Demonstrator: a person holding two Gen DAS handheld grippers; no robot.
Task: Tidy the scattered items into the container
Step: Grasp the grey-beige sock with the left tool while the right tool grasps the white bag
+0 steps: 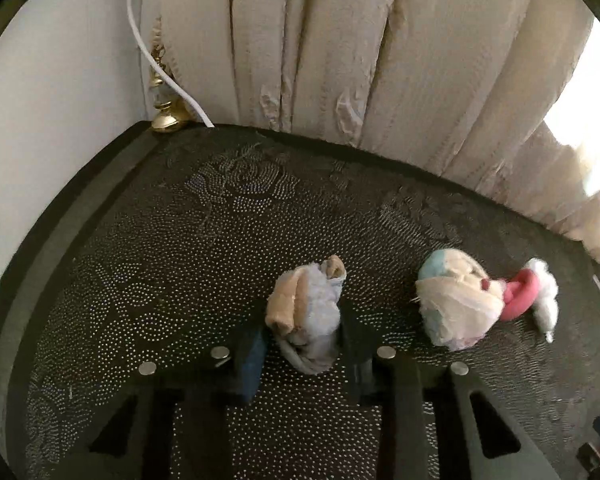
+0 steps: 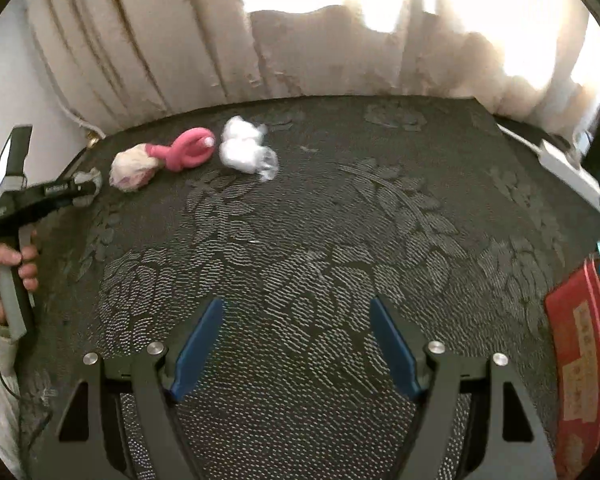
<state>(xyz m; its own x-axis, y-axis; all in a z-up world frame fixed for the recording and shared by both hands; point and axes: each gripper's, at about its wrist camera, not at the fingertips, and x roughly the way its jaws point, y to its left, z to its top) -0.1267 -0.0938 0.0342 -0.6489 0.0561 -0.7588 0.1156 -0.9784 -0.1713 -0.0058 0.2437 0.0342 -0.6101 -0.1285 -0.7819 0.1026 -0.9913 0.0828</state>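
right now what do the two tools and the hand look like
Both tools, left tool and right tool, have black angular frames with silver rivets and blue finger pads. The bare left hand grips a grey handle; a thin dark cable hangs below.

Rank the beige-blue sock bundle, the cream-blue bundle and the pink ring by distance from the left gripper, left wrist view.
1. beige-blue sock bundle: between the left gripper fingers.
2. cream-blue bundle: on the cloth, to the right.
3. pink ring: farther right, touching that bundle.

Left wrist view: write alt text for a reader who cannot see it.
The left gripper has its fingers on either side of a beige-and-blue sock bundle on a dark patterned table. To its right lie a pale bundle, a pink sock and a white one.
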